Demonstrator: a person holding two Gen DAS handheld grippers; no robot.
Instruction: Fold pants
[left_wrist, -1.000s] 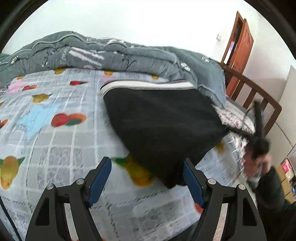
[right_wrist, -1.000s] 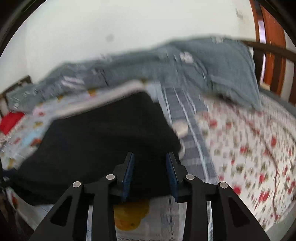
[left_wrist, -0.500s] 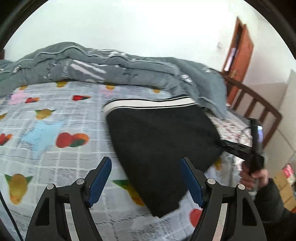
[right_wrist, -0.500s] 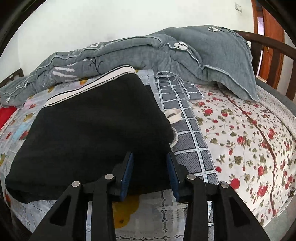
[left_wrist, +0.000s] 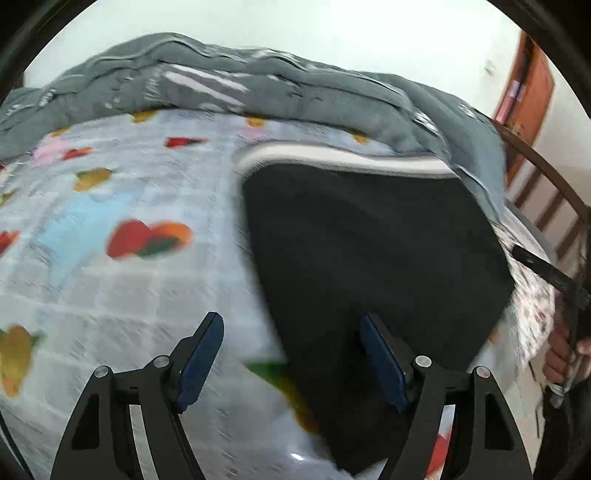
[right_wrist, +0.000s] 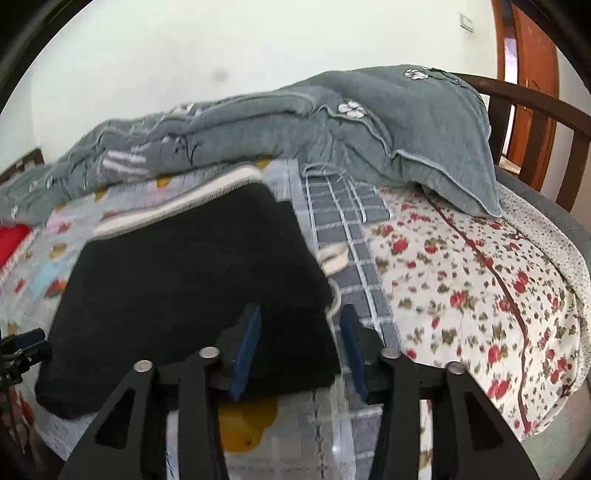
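Observation:
The folded black pants (left_wrist: 369, 258) lie flat on the fruit-print bedsheet (left_wrist: 110, 295), their white-striped waistband (left_wrist: 340, 158) at the far side. My left gripper (left_wrist: 293, 332) is open above the pants' near left edge, and its pads touch nothing. In the right wrist view the pants (right_wrist: 192, 288) fill the middle. My right gripper (right_wrist: 301, 317) is over their near right corner with its jaws opening. The corner sits between the pads, which no longer press it. A hand (left_wrist: 565, 354) holds the right gripper at that view's right edge.
A rumpled grey quilt (right_wrist: 258, 125) and a pillow (right_wrist: 436, 140) lie along the far side of the bed. To the right are a grey checked cloth (right_wrist: 351, 221), a floral sheet (right_wrist: 480, 277), a wooden bed rail (right_wrist: 535, 110) and a brown door (right_wrist: 532, 55).
The right gripper's jaws have widened, letting go of the pants' corner, and it has lifted slightly. The left gripper has moved in closer to the pants' left edge, still open.

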